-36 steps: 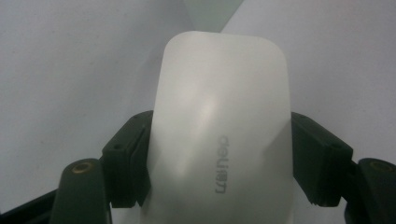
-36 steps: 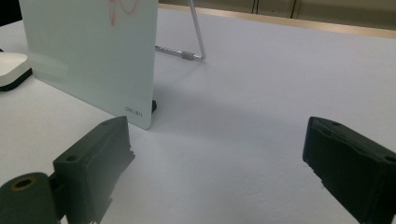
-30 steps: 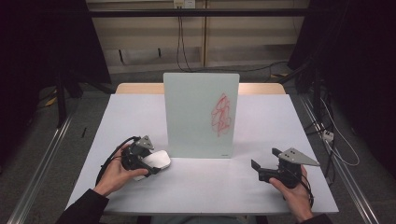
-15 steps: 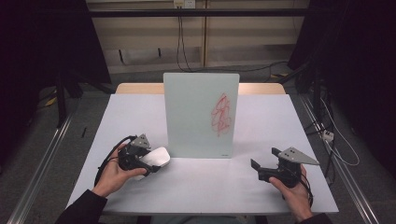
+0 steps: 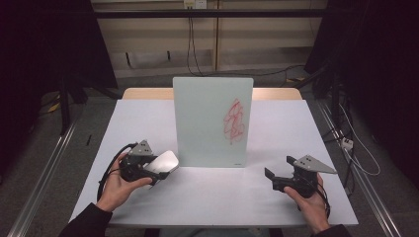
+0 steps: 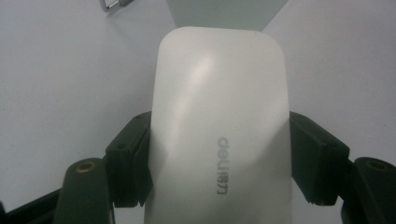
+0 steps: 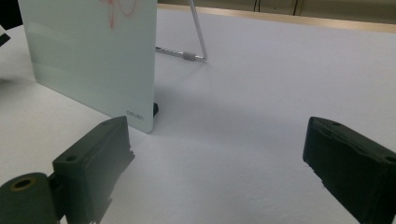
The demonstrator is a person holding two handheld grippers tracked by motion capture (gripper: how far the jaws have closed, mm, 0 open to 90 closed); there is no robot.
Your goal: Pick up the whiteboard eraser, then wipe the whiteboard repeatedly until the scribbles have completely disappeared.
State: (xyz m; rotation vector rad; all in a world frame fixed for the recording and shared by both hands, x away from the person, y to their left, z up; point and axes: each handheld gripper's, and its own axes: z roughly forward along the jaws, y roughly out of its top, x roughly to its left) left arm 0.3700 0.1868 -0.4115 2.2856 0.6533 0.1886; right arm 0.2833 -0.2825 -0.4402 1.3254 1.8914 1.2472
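Observation:
A pale green glass board (image 5: 212, 123) stands upright at the table's middle, with a red scribble (image 5: 234, 121) on its right half. My left gripper (image 5: 157, 170) is at the front left, just short of the board's lower left corner. It is shut on a white rounded eraser (image 5: 164, 162). In the left gripper view the eraser (image 6: 219, 130) sits between both black pads (image 6: 133, 158), printed side up. My right gripper (image 5: 280, 168) rests open at the front right, low over the table. In the right gripper view its jaws (image 7: 219, 154) stand wide apart with only table between them, and the board (image 7: 88, 51) is to their left.
The white table (image 5: 148, 118) has a wooden strip along its far edge. A metal wire stand (image 7: 198, 32) props the board from behind. Cables (image 5: 346, 143) lie on the floor to the right, and a rail (image 5: 44, 168) runs along the left.
The left gripper with the eraser has edged slightly toward the board. The right gripper has kept still.

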